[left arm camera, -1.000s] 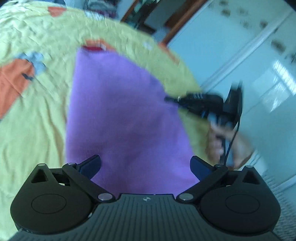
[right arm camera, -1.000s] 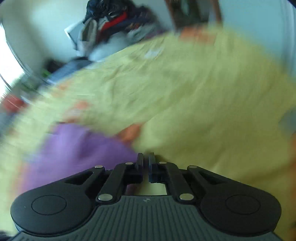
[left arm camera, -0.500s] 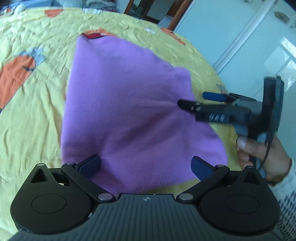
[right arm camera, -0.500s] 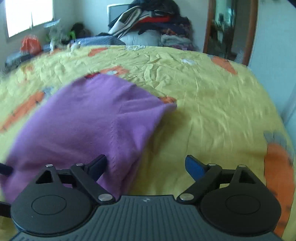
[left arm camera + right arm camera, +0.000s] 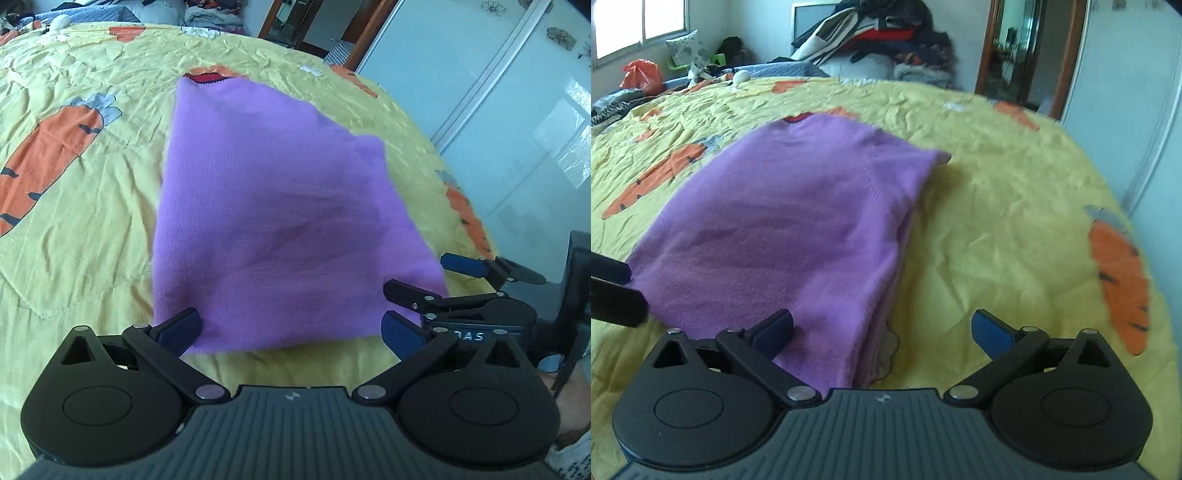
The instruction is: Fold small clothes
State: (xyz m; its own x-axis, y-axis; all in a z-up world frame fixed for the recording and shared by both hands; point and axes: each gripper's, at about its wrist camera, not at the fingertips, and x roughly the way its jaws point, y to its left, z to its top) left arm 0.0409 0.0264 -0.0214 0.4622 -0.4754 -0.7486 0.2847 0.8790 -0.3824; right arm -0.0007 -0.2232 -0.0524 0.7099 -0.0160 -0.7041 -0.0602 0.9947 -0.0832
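Observation:
A small purple knit garment (image 5: 280, 221) lies folded flat on the yellow bed cover, with a red collar edge (image 5: 207, 76) at its far end. My left gripper (image 5: 291, 328) is open just above the garment's near edge, holding nothing. The right gripper (image 5: 428, 275) shows at the right of the left wrist view, open beside the garment's near right corner. In the right wrist view the purple garment (image 5: 790, 221) lies ahead and to the left. There my right gripper (image 5: 882, 328) is open over the garment's near right corner, and the left gripper's fingers (image 5: 613, 291) show at the left edge.
The yellow bed cover (image 5: 997, 206) with orange carrot prints (image 5: 1119, 277) surrounds the garment. A pile of clothes (image 5: 879, 40) sits at the bed's far end, with an orange bag (image 5: 642, 75) to the left. White wardrobe doors (image 5: 498, 110) stand close on the right.
My right gripper has opened, letting go of the purple cloth, and drawn back to the garment's near right corner. The garment has settled flat. My left gripper stayed open.

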